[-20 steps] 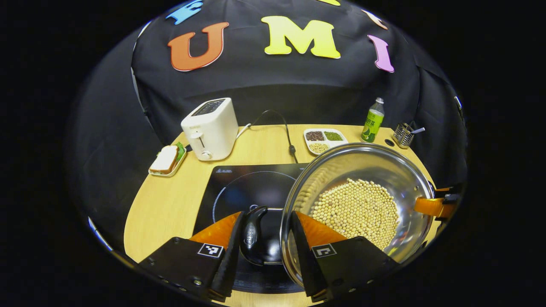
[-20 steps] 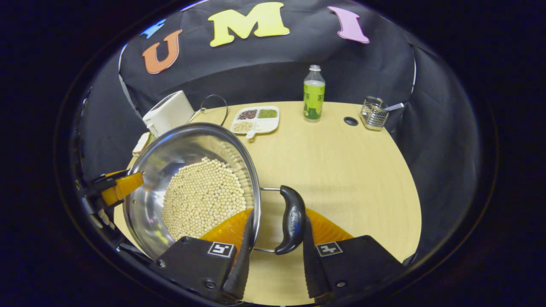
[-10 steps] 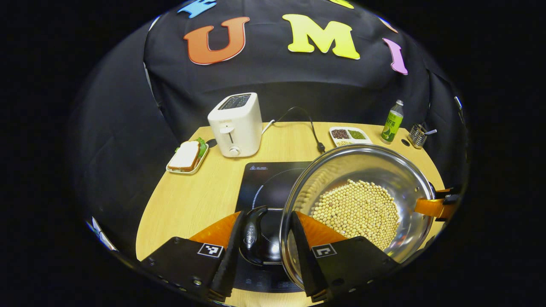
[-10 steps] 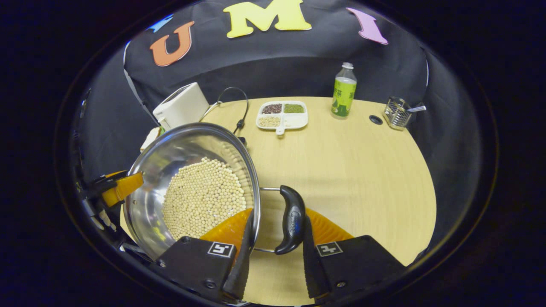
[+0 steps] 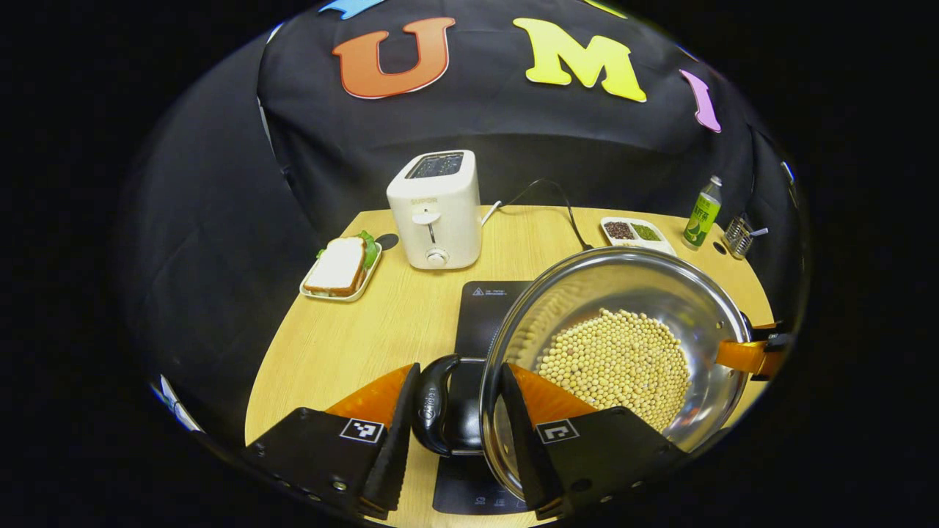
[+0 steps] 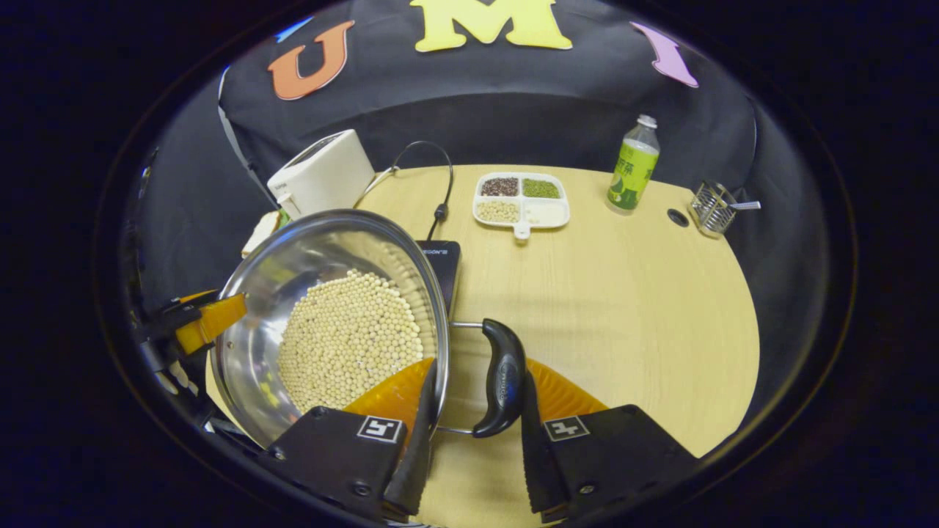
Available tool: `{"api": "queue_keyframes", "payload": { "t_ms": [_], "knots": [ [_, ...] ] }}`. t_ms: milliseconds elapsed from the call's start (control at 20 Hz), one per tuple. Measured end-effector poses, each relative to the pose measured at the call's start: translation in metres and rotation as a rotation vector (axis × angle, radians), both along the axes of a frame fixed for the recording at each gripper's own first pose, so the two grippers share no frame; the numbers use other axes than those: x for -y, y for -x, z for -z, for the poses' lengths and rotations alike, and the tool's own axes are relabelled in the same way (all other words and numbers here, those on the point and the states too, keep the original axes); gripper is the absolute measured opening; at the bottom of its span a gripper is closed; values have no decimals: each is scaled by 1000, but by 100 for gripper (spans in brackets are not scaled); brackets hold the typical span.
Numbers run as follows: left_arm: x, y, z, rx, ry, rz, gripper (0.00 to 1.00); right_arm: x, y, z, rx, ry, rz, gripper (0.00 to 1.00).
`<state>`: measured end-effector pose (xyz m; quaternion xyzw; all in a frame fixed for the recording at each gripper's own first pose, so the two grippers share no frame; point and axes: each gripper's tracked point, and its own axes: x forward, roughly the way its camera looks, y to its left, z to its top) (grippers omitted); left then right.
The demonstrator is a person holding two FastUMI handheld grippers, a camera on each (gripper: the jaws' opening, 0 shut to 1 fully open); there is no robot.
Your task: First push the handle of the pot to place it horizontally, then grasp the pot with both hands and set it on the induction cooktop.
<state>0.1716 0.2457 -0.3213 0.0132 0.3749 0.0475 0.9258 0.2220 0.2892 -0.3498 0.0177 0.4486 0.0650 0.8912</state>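
A steel pot (image 5: 660, 286) with pale beans (image 5: 616, 359) in it is held between both grippers. My left gripper (image 5: 455, 433) is shut on its black left handle (image 5: 433, 403). My right gripper (image 6: 475, 433) is shut on the black right handle (image 6: 502, 378). In each view the inner finger reaches past the pot's rim. The black induction cooktop (image 5: 484, 308) lies under the pot's left half, and a corner of the cooktop (image 6: 440, 260) peeks out behind the pot (image 6: 293, 257). Contact between pot and cooktop cannot be told. The far gripper shows past the pot as the right gripper (image 5: 748, 354) and the left gripper (image 6: 198, 326).
A white toaster (image 5: 436, 209) stands behind the cooktop with its cord (image 5: 550, 202). A sandwich on a plate (image 5: 339, 265) lies at the left. A divided tray of grains (image 6: 522, 202), a green bottle (image 6: 631, 167) and a wire holder (image 6: 713, 207) stand along the back right.
Both grippers have carried the pot to the left across the table. The cooktop, which lay beside the pot's left edge, now lies under it.
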Motion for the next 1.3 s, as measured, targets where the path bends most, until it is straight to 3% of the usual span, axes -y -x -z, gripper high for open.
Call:
{"api": "queue_keyframes", "payload": {
  "t_ms": [500, 1300],
  "knots": [
    [-17, -21, 13, -1, -9, 10, 60, -22, -16, 11, -28, 6, 25, 54],
    [-19, -20, 14, 64, -47, 41, 61, -22, -21, 13, 83, -29, 16, 58]
  ]
}}
